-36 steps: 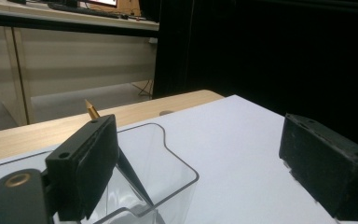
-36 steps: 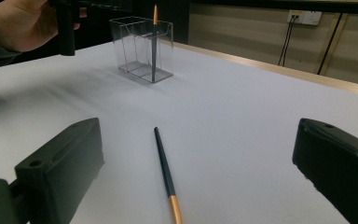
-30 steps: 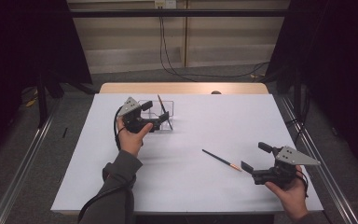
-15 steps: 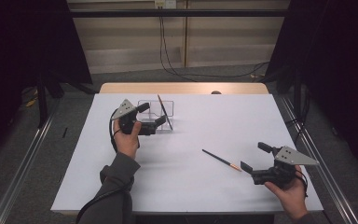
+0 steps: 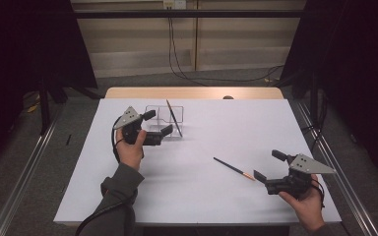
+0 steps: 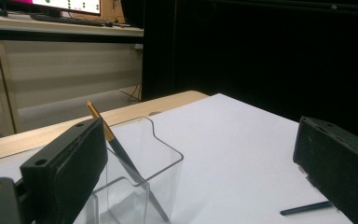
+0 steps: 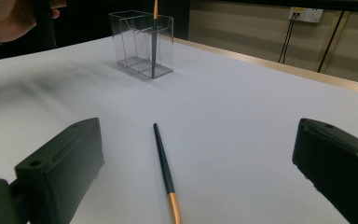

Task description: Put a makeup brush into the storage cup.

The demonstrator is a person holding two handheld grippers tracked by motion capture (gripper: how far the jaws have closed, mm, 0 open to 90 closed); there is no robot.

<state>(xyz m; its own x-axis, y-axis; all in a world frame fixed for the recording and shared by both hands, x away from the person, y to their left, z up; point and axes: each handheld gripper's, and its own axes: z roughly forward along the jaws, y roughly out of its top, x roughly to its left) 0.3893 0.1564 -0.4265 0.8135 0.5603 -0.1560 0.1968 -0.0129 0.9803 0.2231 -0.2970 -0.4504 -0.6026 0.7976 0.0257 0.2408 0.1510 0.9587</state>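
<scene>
No text, label, brand, number or sign can be read anywhere; the distant screen's marks are too blurred

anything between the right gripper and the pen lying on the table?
No. In the right gripper view the pen lies on bare white table straight ahead of the open right gripper, nothing between; the high view agrees.

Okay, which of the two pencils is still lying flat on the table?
The pencil just ahead of the right gripper lies flat on the table; the other pencil stands tilted inside the clear holder.
</scene>
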